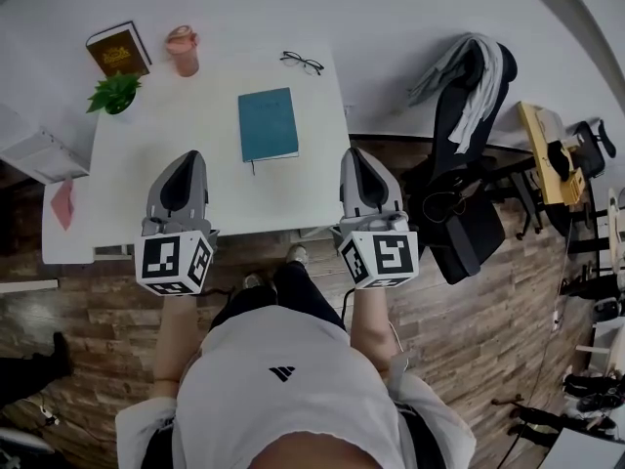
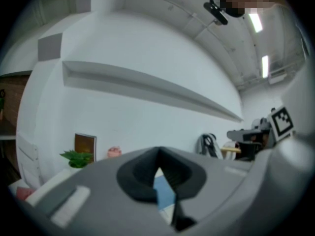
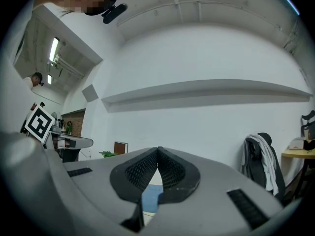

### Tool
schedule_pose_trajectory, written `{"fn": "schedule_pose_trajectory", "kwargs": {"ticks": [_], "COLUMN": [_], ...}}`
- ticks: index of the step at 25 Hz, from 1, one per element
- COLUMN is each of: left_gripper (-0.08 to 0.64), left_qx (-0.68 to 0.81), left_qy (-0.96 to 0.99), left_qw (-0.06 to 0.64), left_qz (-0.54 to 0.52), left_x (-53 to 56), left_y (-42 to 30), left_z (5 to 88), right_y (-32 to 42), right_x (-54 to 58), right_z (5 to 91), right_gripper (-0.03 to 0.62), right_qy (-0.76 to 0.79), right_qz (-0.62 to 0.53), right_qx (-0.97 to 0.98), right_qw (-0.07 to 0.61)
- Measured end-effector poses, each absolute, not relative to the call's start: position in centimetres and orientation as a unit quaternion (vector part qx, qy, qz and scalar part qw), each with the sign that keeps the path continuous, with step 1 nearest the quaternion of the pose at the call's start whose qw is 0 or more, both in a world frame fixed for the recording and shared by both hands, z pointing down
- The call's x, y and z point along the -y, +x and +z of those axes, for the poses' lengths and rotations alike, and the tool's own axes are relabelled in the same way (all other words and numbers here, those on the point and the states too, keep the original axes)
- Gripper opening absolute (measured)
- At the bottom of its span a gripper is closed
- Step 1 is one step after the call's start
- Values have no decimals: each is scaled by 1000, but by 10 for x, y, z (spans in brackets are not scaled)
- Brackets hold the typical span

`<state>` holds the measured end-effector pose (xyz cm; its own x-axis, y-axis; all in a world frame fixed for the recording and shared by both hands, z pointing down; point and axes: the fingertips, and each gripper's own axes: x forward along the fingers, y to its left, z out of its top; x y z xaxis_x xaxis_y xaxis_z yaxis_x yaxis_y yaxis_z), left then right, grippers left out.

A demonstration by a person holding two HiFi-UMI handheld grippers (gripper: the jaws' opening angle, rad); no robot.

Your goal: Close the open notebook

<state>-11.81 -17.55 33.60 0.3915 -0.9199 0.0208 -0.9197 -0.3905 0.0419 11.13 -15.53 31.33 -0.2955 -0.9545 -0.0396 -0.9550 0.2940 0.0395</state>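
Head view shows the teal notebook (image 1: pixel 268 124) lying flat and shut, cover up, on the white table (image 1: pixel 210 179), a little right of the table's middle and near its right edge. It lies apart from both grippers, farther away than their tips and between them.

The left gripper (image 1: pixel 187 155) hangs over the near left part of the table. In the left gripper view its jaws are pressed together at the tips with nothing caught in them. A strip of the notebook's blue cover shows only through the gap lower down, well beyond the jaws. The right gripper (image 1: pixel 354 152) hangs at the table's near right edge. In the right gripper view its ribbed pads (image 3: pixel 170 168) likewise meet at the tips and hold nothing.

At the far edge of the table, a pair of glasses (image 1: pixel 302 63) lies right of a pink cup (image 1: pixel 182 49). A brown book (image 1: pixel 118 50) sits at the far left corner, with a small green plant (image 1: pixel 115 93) just nearer than it. To the right of the table stands a black chair (image 1: pixel 467 193) with a grey garment (image 1: pixel 459 64) draped over its back.
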Motion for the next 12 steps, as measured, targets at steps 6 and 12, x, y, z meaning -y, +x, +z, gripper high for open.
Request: {"fn": "schedule_pose_trajectory", "kwargs": {"ticks": [6, 12], "left_gripper": [8, 8], "left_qx": [547, 547], "left_qy": [837, 837], "left_qw": [6, -7], "left_qz": [-13, -18], "left_x": [163, 159], "left_y": [-122, -125], "left_z": [323, 314], "right_y": [109, 107], "right_x": [139, 132], "right_z": [308, 302], "right_gripper": [-2, -3], "right_qy": [-600, -602], "right_qz": [39, 49], "right_qx": [-799, -797], "right_qw": [7, 6]}}
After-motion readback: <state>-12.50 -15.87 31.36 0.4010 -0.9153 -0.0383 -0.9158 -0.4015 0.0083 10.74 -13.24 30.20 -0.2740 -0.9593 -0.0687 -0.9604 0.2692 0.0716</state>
